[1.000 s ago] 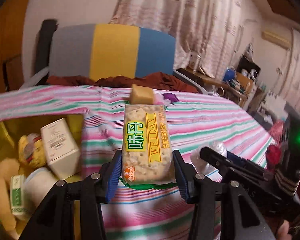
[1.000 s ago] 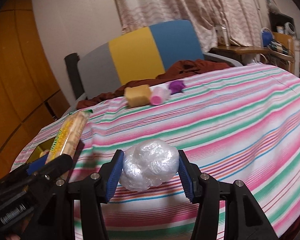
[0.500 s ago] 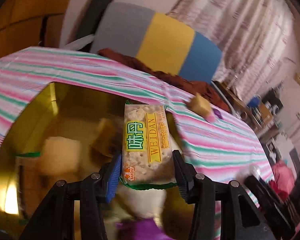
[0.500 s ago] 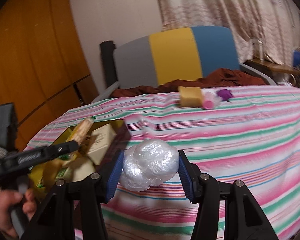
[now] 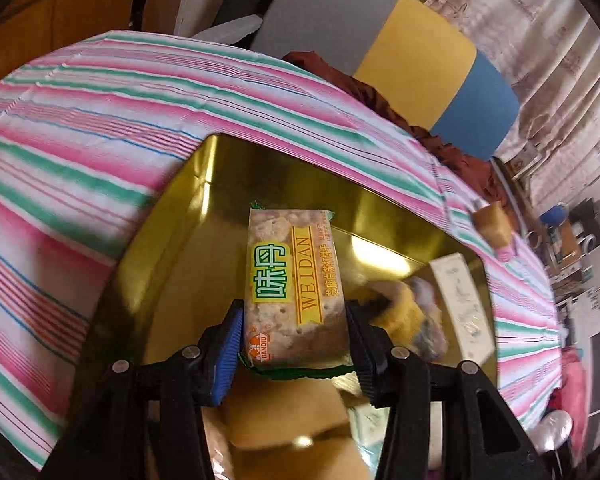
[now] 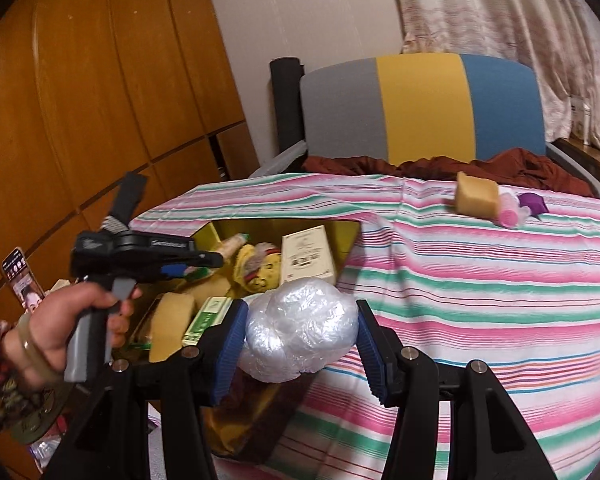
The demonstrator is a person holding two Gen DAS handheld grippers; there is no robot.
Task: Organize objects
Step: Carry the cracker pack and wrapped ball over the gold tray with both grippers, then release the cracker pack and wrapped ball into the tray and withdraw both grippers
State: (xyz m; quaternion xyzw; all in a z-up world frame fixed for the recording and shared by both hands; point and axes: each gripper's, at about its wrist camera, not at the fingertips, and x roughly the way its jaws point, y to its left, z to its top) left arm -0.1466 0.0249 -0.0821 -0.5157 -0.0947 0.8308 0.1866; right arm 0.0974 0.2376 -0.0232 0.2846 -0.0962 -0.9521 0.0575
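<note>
Left gripper (image 5: 294, 344) clamps cracker packet (image 5: 294, 284) above gold tin (image 5: 180, 280). Right gripper (image 6: 300, 344) fingers pinch crumpled plastic bag (image 6: 302, 330) beside tin.

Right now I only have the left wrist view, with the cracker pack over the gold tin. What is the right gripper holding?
Observer: The right gripper is shut on a crumpled clear plastic ball.
Operator: Where is it relative to the tin?
Observer: It is in front of the gold tin's near right side. I cannot tell its height above the tin.
Operator: What remains out on the cloth?
Observer: A purple object lies beside the yellow sponge and pink roll, outside your view.
</note>
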